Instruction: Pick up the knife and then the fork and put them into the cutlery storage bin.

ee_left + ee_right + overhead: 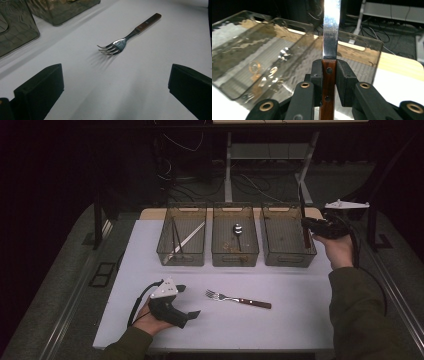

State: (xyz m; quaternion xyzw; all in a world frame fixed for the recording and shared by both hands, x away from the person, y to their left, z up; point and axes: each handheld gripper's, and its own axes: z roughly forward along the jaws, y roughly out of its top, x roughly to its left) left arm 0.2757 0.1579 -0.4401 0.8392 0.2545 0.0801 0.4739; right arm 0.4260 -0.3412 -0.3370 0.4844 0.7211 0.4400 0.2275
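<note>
A knife with a brown wooden handle (328,82) and a shiny blade (331,30) stands upright between the jaws of my right gripper (329,72), which is shut on the handle. From above, the right gripper (306,224) holds the knife (303,210) over the right edge of the right clear bin (289,260). A fork (237,299) with a wooden handle lies on the white table (280,320), tines to the left. My left gripper (189,300) rests just left of it, open and with nothing between its jaws. The left gripper view has the fork (125,41) ahead of the open left gripper (116,85).
Three clear bins stand in a row at the table's far edge. The middle bin (235,260) holds a spoon (237,230). The left bin (181,260) holds long thin utensils (187,240). Beyond the table are desk legs and cables on the floor.
</note>
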